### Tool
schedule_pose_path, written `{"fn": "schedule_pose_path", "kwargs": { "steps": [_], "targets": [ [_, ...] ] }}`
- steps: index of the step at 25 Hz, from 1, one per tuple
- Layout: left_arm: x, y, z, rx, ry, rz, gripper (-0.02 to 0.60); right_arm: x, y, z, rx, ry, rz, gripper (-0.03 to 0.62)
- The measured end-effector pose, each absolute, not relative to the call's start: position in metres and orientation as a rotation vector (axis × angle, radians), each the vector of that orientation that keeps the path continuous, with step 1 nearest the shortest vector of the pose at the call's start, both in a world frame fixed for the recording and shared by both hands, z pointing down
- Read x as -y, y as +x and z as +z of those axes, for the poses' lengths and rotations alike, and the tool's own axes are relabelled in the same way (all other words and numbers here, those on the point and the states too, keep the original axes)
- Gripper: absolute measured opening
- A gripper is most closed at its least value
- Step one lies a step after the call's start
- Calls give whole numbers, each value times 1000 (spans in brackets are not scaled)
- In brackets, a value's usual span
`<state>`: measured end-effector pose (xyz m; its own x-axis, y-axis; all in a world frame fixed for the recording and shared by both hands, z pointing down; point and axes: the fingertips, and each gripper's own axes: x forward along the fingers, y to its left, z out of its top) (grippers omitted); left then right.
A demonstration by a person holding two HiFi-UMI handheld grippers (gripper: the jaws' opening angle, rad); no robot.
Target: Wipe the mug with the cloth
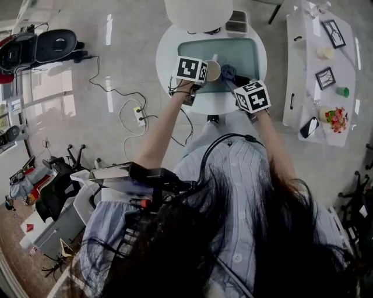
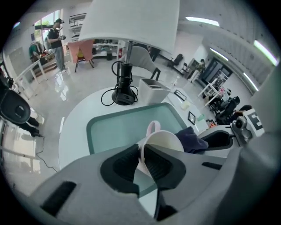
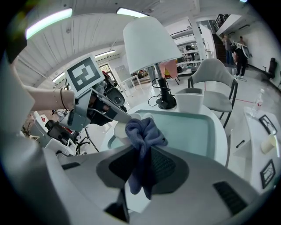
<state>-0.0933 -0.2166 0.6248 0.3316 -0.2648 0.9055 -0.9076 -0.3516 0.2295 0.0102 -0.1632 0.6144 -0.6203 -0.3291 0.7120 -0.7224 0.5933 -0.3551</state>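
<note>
My left gripper [image 2: 142,161] is shut on the rim of a white mug [image 2: 163,142] with a pink handle, held above the green mat; the same mug [image 1: 213,70] shows beside the left marker cube in the head view. My right gripper [image 3: 141,169] is shut on a bunched dark blue cloth [image 3: 143,132], whose top presses against the side of the mug [image 3: 124,128]. In the left gripper view the cloth [image 2: 192,139] touches the mug's right side. In the head view the cloth [image 1: 228,73] lies between both grippers.
A round white table [image 1: 169,51] carries a green mat [image 1: 242,52], a lamp with a white shade [image 1: 198,13] and black base [image 2: 123,96], and a small white box [image 2: 153,89]. A white side table [image 1: 303,70] with frames and small items stands to the right.
</note>
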Motion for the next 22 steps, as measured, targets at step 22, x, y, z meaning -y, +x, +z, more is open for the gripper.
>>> {"fn": "schedule_pose_path", "kwargs": {
  "steps": [22],
  "targets": [
    [214, -74, 622, 681, 2125, 1240, 55, 147, 16, 616, 2216, 868, 897, 106]
  ]
}}
